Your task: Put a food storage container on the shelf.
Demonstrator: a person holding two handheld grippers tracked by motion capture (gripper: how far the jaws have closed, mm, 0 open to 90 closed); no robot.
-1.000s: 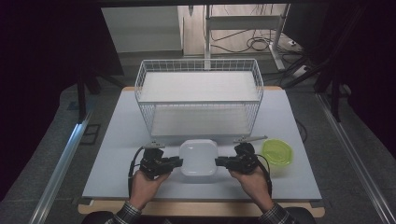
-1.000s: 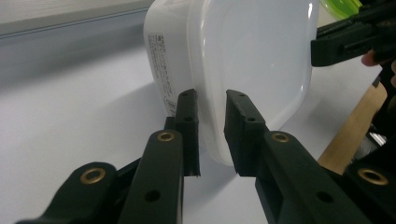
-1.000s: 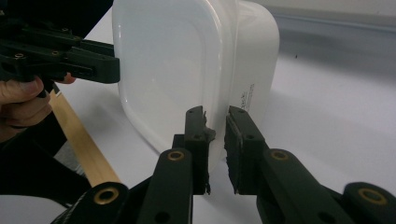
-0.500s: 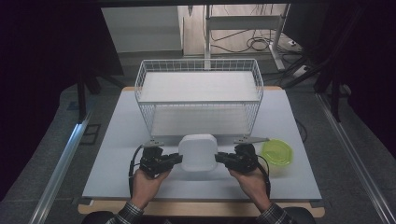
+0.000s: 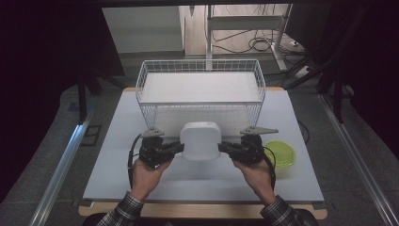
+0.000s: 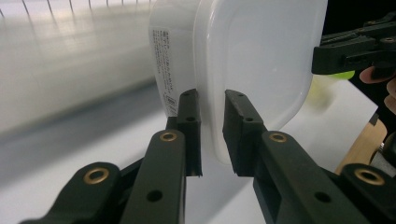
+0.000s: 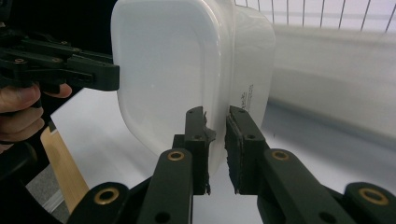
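A pale grey table (image 5: 141,183) stands in a dark room, with a white wire basket (image 5: 201,89) at twelve o'clock. Just in front of it, a white, rounded-square plastic container (image 5: 201,140) is held off the table between both grippers. The left gripper (image 5: 176,148) clamps the container's rim at nine o'clock, the right gripper (image 5: 225,147) clamps it at three. A round, lime-green lid (image 5: 282,154) lies on the table at four o'clock

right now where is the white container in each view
High view: white container at centre, between the two grippers, in front of the wire basket.
Left gripper view: top centre, rim between the fingers.
Right gripper view: upper centre, rim between the fingers.
Shared landmark: the wire basket behind it.
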